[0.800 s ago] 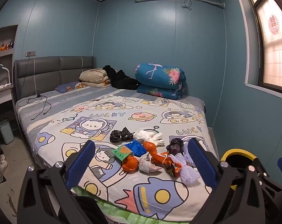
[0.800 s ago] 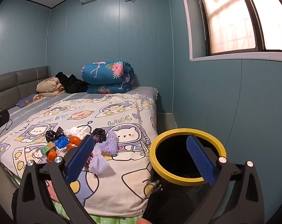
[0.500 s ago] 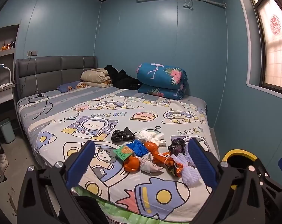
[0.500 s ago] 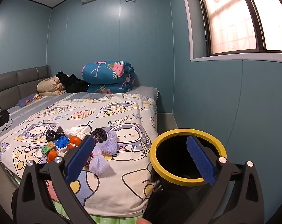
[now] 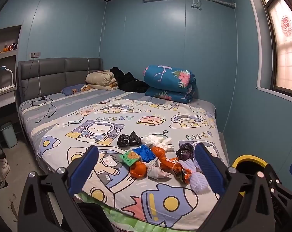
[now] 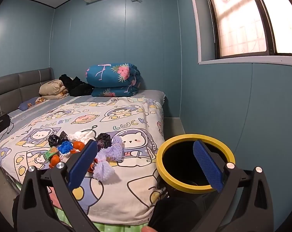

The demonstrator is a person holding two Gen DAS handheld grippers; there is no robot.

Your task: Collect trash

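Observation:
A pile of trash (image 5: 155,160) lies near the foot of the bed: black bags, white tissue, a blue wad, orange wrappers, a green packet, purple foam nets. It also shows in the right wrist view (image 6: 82,150). A black bin with a yellow rim (image 6: 194,162) stands on the floor right of the bed; its rim (image 5: 250,159) shows in the left wrist view. My left gripper (image 5: 146,170) is open and empty, short of the pile. My right gripper (image 6: 144,164) is open and empty, above the bed's corner beside the bin.
A cartoon-print sheet (image 5: 111,127) covers the bed. A rolled blue quilt (image 5: 169,84), pillows and dark clothes lie at the far end. A cable (image 5: 43,108) lies near the grey headboard. A small pale bin (image 5: 8,135) stands on the floor left.
The left gripper has drifted slightly left and back, so the room shifts a little right in its view. The right view is almost unchanged. Both stay open.

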